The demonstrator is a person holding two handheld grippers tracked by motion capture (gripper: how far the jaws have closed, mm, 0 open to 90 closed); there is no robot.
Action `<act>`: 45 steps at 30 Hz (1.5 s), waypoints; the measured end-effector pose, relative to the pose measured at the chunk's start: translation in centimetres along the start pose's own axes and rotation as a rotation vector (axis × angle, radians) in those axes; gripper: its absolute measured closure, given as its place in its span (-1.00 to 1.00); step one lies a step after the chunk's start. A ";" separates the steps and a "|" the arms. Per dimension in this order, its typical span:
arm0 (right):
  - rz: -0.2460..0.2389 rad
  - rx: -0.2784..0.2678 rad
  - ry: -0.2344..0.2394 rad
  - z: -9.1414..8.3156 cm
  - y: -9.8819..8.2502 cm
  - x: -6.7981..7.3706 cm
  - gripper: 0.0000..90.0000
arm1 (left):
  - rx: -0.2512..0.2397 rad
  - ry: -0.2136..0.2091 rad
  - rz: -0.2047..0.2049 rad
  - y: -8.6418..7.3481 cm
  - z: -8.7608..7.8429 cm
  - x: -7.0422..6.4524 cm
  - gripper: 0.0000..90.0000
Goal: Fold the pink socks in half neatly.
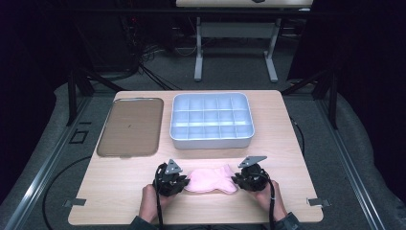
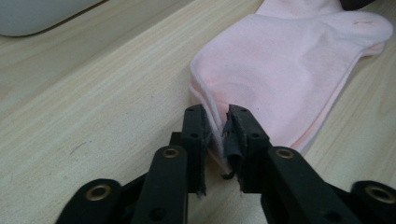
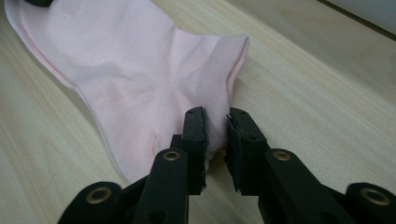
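Note:
A pink sock [image 1: 210, 179] lies flat on the wooden table [image 1: 119, 191] near the front edge, between my two grippers. My left gripper [image 1: 185, 181] is at the sock's left end. In the left gripper view its jaws [image 2: 216, 116] stand slightly apart with the sock's [image 2: 280, 70] folded edge between them and a gap beside the fabric. My right gripper [image 1: 237, 179] is at the sock's right end. In the right gripper view its jaws [image 3: 216, 119] are also a little apart over the ribbed cuff of the sock [image 3: 140, 60]. A hand holds each gripper.
A pale blue tray [image 1: 210, 143] divided into several compartments stands at the back middle of the table. A flat brown tray [image 1: 129, 127] lies to its left. Beyond the table are a dark floor, cables and another table's legs [image 1: 197, 57].

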State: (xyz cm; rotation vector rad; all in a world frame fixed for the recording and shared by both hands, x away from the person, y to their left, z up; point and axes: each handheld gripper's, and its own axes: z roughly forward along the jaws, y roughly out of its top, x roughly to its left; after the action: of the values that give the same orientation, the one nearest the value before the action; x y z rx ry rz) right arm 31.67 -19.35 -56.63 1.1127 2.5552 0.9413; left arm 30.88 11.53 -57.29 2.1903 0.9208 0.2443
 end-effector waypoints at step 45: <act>0.086 -0.043 0.005 -0.3 -0.6 -0.3 0.81 | -0.071 -0.033 -0.060 -1.7 -0.2 0.0 0.92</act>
State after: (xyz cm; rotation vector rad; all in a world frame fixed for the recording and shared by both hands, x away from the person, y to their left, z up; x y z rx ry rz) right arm 31.36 -20.05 -56.78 1.2184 2.4966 1.0146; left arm 29.89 12.46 -58.28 2.0917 0.9439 0.2080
